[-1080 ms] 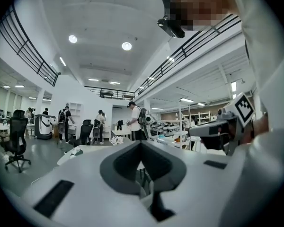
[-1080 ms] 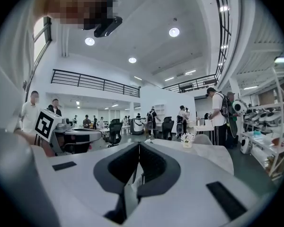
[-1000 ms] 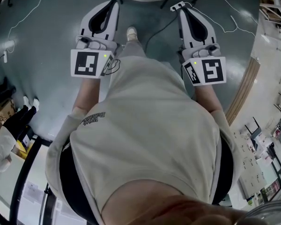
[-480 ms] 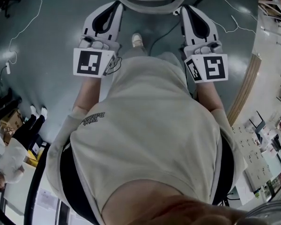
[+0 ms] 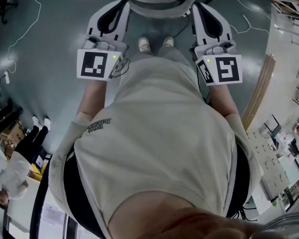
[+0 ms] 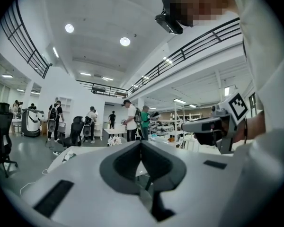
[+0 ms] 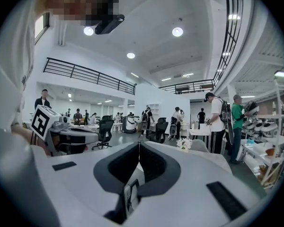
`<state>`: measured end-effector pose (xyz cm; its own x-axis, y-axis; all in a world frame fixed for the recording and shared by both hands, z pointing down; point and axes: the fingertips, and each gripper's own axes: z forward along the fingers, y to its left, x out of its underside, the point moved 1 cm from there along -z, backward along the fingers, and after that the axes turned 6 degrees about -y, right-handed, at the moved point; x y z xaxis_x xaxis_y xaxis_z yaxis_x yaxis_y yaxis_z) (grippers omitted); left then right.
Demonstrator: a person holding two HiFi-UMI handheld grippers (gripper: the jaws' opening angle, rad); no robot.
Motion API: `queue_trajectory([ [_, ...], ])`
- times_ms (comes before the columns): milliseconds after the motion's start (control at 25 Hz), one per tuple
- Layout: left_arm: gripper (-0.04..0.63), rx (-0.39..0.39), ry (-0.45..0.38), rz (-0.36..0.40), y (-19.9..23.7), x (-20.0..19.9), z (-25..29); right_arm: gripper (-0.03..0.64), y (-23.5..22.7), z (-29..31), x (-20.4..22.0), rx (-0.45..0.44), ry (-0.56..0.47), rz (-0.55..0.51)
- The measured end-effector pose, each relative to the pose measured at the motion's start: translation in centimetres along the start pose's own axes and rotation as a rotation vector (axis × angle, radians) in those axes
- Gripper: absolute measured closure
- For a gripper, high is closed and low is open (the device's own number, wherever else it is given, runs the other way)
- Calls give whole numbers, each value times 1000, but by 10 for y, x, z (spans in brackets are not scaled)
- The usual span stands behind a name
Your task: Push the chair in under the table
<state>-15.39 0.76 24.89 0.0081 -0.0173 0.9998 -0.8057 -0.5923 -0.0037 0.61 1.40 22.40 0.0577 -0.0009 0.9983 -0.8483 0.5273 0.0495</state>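
Chair (image 5: 155, 0) dead ahead of you, backrest lying crosswise. Left gripper (image 5: 119, 8), right gripper (image 5: 196, 10) clenched, empty, level with backrest ends, equally near; contact unclear. Push straight forward.

A glossy grey-green floor (image 5: 55, 29) spreads out below, with a thin white cable (image 5: 8, 63) trailing across it at the left and another white cable (image 5: 249, 24) at the upper right. A pale curved wooden strip (image 5: 259, 91) lies along the right side. A bystander in a white top (image 5: 12, 176) stands at the lower left.

Across the hall, a black gallery railing (image 7: 85, 72) runs under round ceiling lights (image 7: 177, 31). A person in a white shirt with a black backpack (image 7: 217, 122) stands beside a person in a green shirt (image 7: 237, 122), and a distant black office chair (image 7: 104, 129) stands to the left.
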Motion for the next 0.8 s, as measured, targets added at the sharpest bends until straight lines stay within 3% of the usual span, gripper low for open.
queue_trajectory([
  [200,584,-34,-1,-15,-6,-7,8,607,-11,3,-1,-25,-14,3],
  [480,584,-30,36,37,-22,-6,22,606,-27,3,3,-99,10,-7],
  [720,581,140,225,177,-46,25,50,604,-41,10,32,-234,158,-67],
  [760,581,164,251,191,-50,32,56,597,-43,12,41,-258,191,-85],
  [800,570,188,275,196,-53,40,61,548,-46,15,51,-282,225,-102],
])
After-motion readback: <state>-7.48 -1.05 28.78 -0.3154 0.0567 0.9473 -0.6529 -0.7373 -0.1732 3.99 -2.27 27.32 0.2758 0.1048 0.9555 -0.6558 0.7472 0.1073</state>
